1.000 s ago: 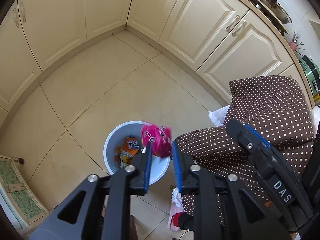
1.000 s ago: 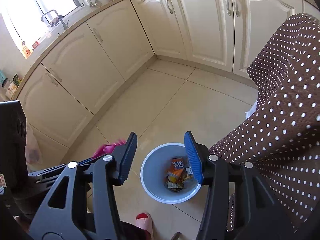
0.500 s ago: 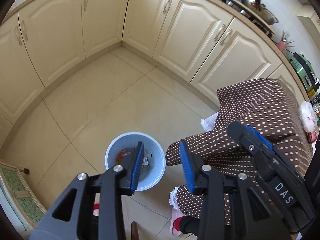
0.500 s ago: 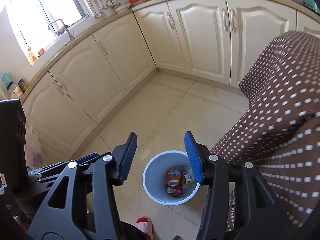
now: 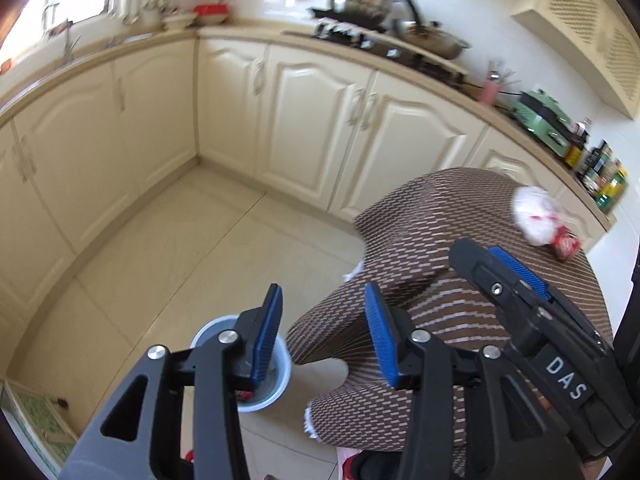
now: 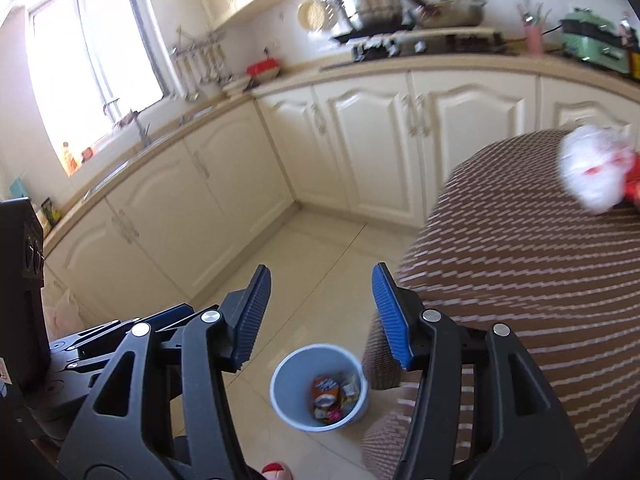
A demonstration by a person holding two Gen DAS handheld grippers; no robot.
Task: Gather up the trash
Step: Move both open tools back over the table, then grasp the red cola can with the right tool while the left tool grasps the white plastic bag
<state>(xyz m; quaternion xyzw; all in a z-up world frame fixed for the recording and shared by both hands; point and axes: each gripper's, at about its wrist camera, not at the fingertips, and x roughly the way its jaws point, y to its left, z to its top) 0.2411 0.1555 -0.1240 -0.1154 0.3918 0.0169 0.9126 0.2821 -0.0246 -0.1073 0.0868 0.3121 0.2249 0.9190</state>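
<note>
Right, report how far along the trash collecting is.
Done: the round pale blue plastic bin on the floor already holds several wrappers. In hand: nothing; the left gripper and right gripper have their jaws opening, with nothing between them. Left: a crumpled white and red bag and a red packet lie on the brown dotted tablecloth.

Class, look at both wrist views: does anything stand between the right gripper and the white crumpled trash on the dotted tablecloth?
Nothing visible does. The white crumpled trash lies on the tablecloth, up and right of the right gripper, with only bare cloth between. The jaws are opening, with nothing between them. The bin sits on the floor below.
</note>
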